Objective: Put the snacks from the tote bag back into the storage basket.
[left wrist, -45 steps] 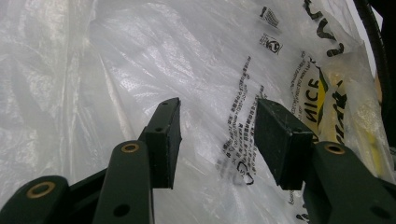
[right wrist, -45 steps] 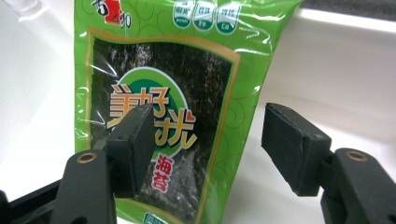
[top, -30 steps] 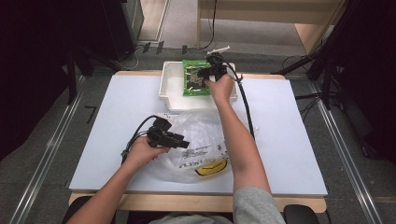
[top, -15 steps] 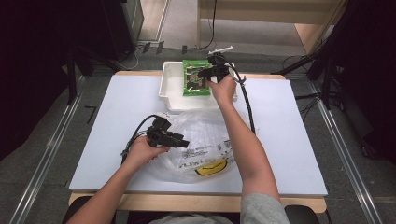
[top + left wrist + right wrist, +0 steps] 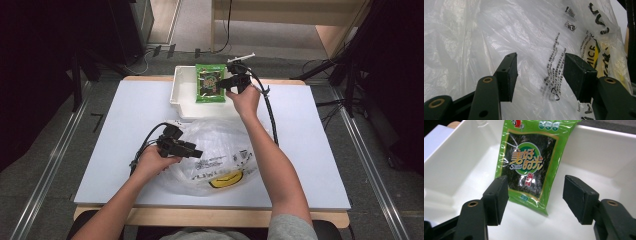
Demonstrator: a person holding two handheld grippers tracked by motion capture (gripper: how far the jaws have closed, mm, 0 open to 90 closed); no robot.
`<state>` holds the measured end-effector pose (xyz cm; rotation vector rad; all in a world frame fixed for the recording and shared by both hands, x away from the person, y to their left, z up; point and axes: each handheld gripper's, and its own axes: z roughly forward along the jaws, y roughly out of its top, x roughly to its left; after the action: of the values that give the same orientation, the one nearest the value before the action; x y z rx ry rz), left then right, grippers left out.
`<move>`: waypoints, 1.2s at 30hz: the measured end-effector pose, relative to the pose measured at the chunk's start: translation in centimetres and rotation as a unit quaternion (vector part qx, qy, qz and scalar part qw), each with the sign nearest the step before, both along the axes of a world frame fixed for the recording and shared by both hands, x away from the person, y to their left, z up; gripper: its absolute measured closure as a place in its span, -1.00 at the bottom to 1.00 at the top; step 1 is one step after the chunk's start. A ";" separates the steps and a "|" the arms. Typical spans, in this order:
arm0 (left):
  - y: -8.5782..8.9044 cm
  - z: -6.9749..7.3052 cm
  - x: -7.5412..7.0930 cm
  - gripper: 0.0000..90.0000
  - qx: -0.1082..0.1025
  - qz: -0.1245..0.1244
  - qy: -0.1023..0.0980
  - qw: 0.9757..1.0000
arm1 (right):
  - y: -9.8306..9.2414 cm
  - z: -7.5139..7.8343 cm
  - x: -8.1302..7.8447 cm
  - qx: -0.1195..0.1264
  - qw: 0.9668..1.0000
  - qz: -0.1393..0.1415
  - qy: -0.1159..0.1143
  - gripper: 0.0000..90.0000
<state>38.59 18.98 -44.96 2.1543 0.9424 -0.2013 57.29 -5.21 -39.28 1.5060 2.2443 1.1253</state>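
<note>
Leaning against the far wall of the white bin (image 5: 454, 177), the green snack pack (image 5: 530, 162) is standing almost upright with its bottom edge on the bin floor. From the high view the same green snack pack (image 5: 210, 83) is sitting in the white bin (image 5: 181, 97) at the far edge of the table (image 5: 115, 130).

The right gripper (image 5: 226, 84) is hanging right at the pack, with the person's right hand (image 5: 246, 100) just behind it. In the right gripper view its jaws are standing wide apart and nothing is pinched between them. The pack is showing in the gap past the jaws, and they are not touching it.

The left gripper (image 5: 196, 153) is sitting over the clear plastic bag (image 5: 220, 155), which is lying crumpled on the table near the person. The left hand (image 5: 152, 161) is holding it at the bag's left edge. Its jaws have just been opening wider. In the left gripper view the plastic bag (image 5: 534, 45) is lying right behind the two pads (image 5: 508, 75), and the pads are not squeezing it. Black print and a yellow mark are showing on the bag.

A black cable (image 5: 270, 112) is trailing from the right gripper across the table.
</note>
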 end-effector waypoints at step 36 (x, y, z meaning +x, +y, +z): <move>-0.1 0.1 0.0 -0.02 0.005 0.002 -0.003 1.000 | -1.5 0.3 -10.9 0.035 0.993 0.113 -0.031 -0.11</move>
<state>38.61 18.87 -44.88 2.1611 0.9451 -0.1887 46.37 -6.73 -39.01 1.2463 2.4015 1.3066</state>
